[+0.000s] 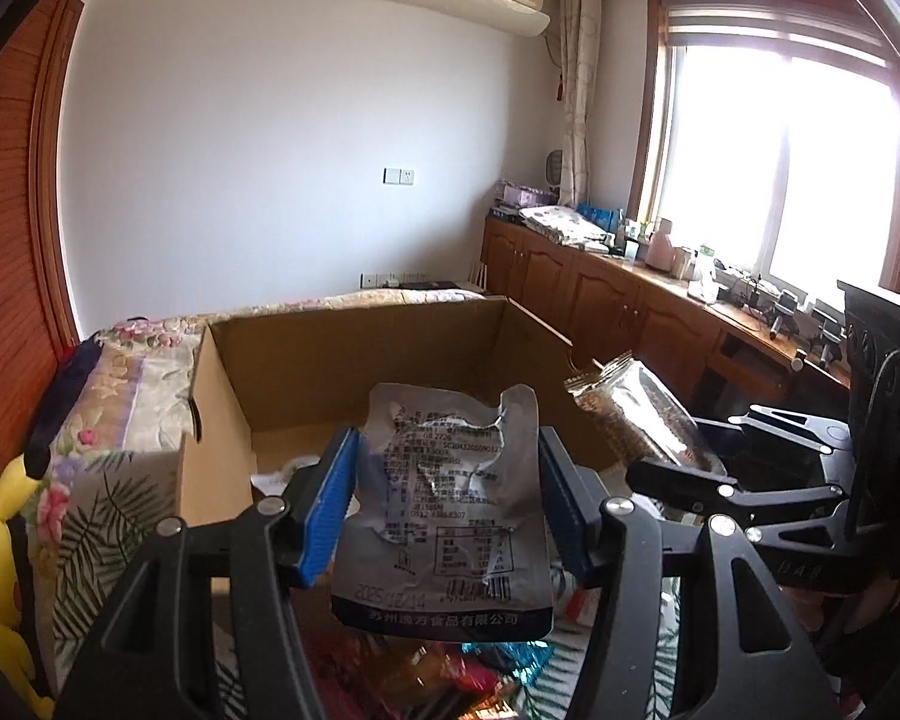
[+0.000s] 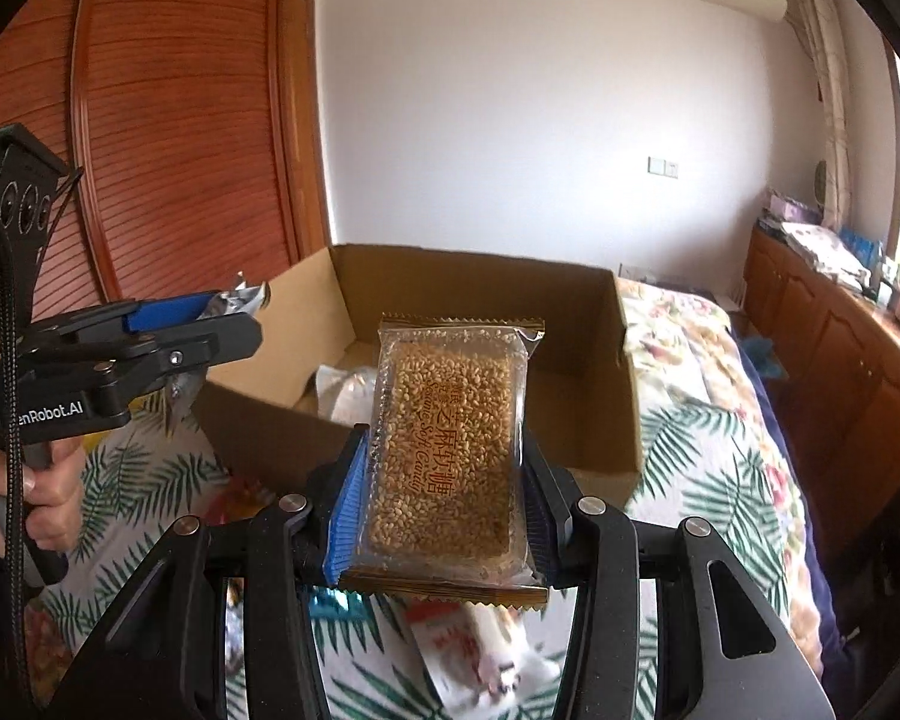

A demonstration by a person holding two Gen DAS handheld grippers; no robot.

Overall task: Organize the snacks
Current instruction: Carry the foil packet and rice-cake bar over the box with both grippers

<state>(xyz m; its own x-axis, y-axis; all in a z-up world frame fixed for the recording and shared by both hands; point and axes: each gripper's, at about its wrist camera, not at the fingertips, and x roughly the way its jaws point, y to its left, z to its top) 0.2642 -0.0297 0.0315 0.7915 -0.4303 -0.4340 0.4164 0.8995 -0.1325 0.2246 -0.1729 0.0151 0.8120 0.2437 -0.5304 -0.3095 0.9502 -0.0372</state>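
Note:
My left gripper [image 1: 444,492] is shut on a crumpled silver foil snack pouch [image 1: 444,498] with printed text, held up in front of the open cardboard box [image 1: 342,360]. The right gripper [image 2: 444,480] is shut on a clear packet of sesame soft candy [image 2: 450,456] with gold serrated ends, also raised before the cardboard box [image 2: 582,360]. In the left wrist view the right gripper [image 1: 678,468] shows at right with the sesame candy packet [image 1: 636,414]. The right wrist view has the left gripper [image 2: 210,324] at left, a hand [image 2: 6,498] on its handle. A white packet [image 2: 348,390] lies inside the box.
The box sits on a bed with a floral and leaf-print cover [image 2: 720,456]. Loose snack packets [image 1: 450,678] lie on the cover below the grippers; a red-and-white packet [image 2: 480,648] is under the right one. A yellow plush toy [image 1: 0,570] is at left. Wooden cabinets [image 1: 600,294] line the window wall.

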